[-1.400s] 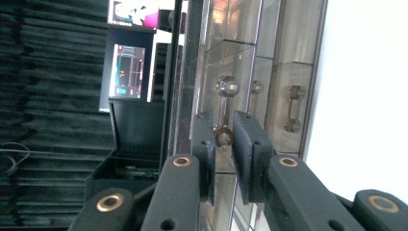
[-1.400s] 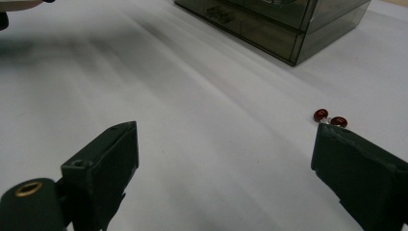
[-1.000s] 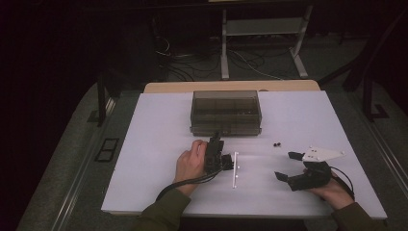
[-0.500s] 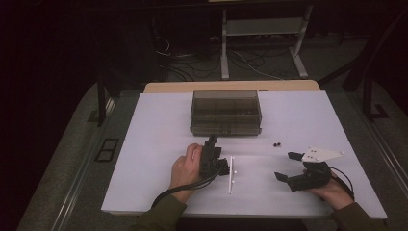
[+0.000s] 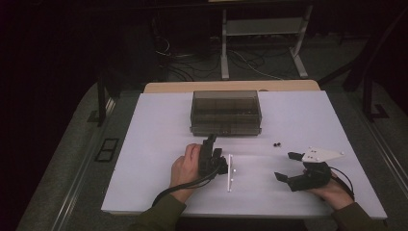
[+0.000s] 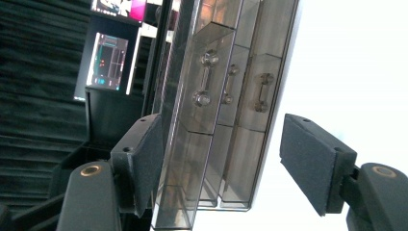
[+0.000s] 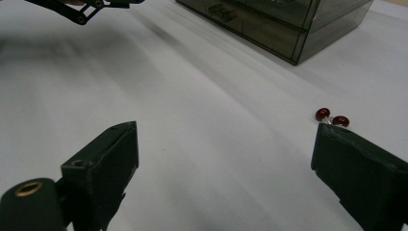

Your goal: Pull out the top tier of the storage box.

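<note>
Left gripper: my left gripper point(image 5: 211, 156) sits at centre-bottom of the high view, rolled onto its side and aimed at the drawer box. Its jaws have just been opening and stand fairly wide, with nothing pressed between the pads.

Why that pose: in the left gripper view the smoky transparent plastic drawer box point(image 6: 226, 96) runs up the middle of the frame between my pads, its small drawer handles showing in the upper half. I judge I am lining up on a drawer front, so the jaws need room to go round a handle.

Drawer box, high view: it point(image 5: 225, 113) stands at the upper centre of the white table point(image 5: 144, 144), well apart from the gripper.

White strip: a thin white plastic strip point(image 5: 229, 172) lies flat just right of my left gripper, set down and not held.

Right gripper: my right gripper point(image 5: 291, 168) rests at lower right of the high view, jaws spread wide and empty; I judge it is parked out of the way.

Red beads: two small dark red round beads point(image 7: 332, 117) lie touching one another at the right edge of the right gripper view, just above the right-hand jaw and clear of the pads.
</note>
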A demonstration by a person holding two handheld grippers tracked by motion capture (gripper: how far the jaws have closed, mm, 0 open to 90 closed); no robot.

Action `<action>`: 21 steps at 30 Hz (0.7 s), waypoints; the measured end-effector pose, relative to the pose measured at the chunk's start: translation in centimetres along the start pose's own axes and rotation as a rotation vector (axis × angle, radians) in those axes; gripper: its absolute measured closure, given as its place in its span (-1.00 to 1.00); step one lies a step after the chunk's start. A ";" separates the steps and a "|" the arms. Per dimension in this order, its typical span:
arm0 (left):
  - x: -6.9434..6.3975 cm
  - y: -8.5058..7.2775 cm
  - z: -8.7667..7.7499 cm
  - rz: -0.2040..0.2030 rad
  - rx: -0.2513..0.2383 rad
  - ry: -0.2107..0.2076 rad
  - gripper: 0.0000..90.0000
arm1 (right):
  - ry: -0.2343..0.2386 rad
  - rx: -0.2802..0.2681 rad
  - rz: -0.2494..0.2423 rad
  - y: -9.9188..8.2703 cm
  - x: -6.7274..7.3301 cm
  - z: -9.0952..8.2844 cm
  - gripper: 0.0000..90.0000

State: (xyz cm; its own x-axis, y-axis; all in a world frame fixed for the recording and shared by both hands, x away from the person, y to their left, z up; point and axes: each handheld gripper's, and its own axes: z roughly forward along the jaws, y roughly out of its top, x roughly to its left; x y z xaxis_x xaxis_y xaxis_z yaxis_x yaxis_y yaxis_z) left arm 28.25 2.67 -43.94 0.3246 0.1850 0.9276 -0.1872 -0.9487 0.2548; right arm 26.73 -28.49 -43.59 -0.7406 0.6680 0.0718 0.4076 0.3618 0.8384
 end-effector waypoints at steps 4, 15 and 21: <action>0.3 -0.1 0.1 -0.015 -0.007 -0.009 -0.36 | 0.000 0.000 0.000 0.0 0.0 0.0 -0.81; 0.8 -0.4 0.3 -0.131 -0.027 -0.082 -0.44 | -0.005 0.003 -0.010 -0.1 0.1 0.1 -0.81; 1.1 -0.7 0.5 -0.197 -0.031 -0.129 -0.47 | -0.003 0.005 -0.008 -0.1 0.2 0.1 -0.81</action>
State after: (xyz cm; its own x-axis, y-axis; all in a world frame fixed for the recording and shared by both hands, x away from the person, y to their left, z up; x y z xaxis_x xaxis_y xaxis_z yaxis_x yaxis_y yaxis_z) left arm 29.19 3.42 -43.23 0.4728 0.3293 0.8173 -0.1368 -0.8889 0.4372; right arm 26.62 -28.35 -43.74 -0.7422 0.6672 0.0636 0.4046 0.3704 0.8361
